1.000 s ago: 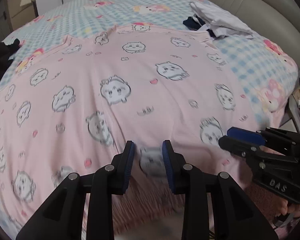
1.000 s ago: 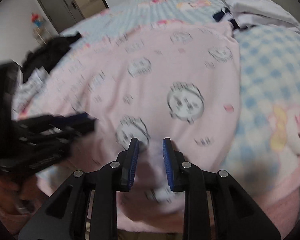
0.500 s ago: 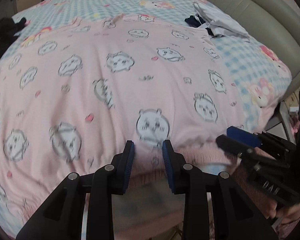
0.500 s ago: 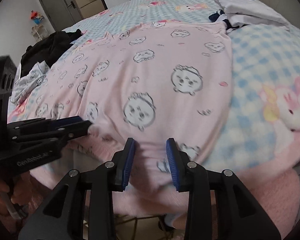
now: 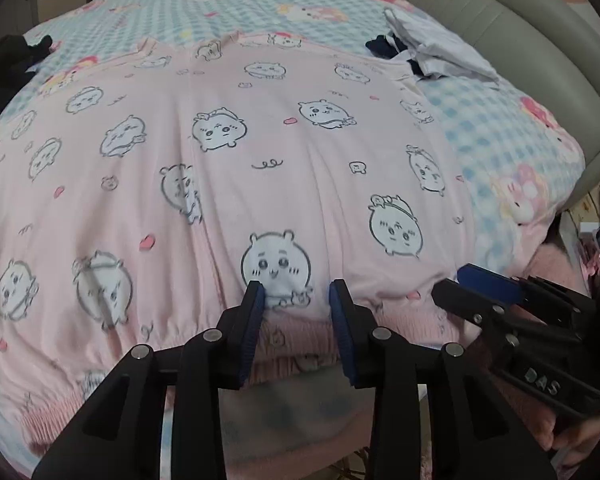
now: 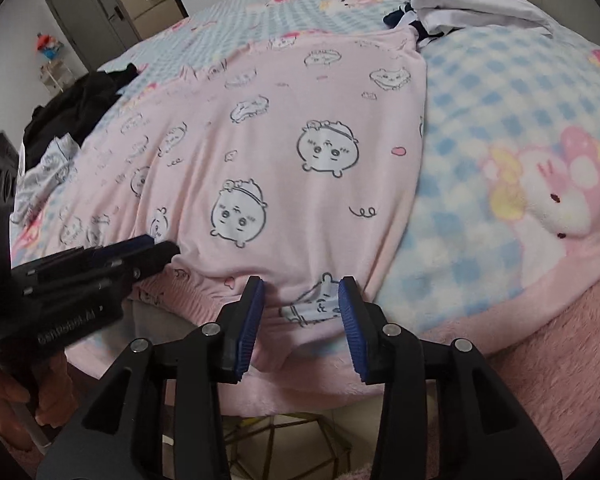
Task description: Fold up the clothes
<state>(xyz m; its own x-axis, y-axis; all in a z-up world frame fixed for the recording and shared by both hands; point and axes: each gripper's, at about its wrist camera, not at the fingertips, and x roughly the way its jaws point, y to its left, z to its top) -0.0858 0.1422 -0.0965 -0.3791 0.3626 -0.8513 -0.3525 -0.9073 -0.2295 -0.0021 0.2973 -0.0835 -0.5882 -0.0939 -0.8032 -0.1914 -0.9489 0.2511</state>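
Note:
A pink garment [image 5: 300,168] printed with white cartoon animals lies spread flat on the bed, its gathered elastic edge [image 5: 292,336] hanging over the near side. My left gripper [image 5: 296,294] is open at that edge, with a printed animal face between its fingertips. My right gripper [image 6: 302,292] is open too, at the garment's near right corner [image 6: 320,304], with fabric lying between the fingers. Each gripper shows in the other's view: the right gripper [image 5: 472,280] to the right, the left gripper [image 6: 156,248] to the left.
The bed has a blue checked blanket [image 5: 500,140] with pink characters. A white and navy clothes pile [image 5: 432,52] lies at the back right. Dark clothes [image 6: 72,108] are heaped at the left. A grey padded headboard [image 5: 540,60] curves along the right. A hand [image 6: 48,392] holds the left gripper.
Both grippers have drawn back from over the garment to its near elastic edge. The right gripper's fingers have spread wider. The garment itself lies as before.

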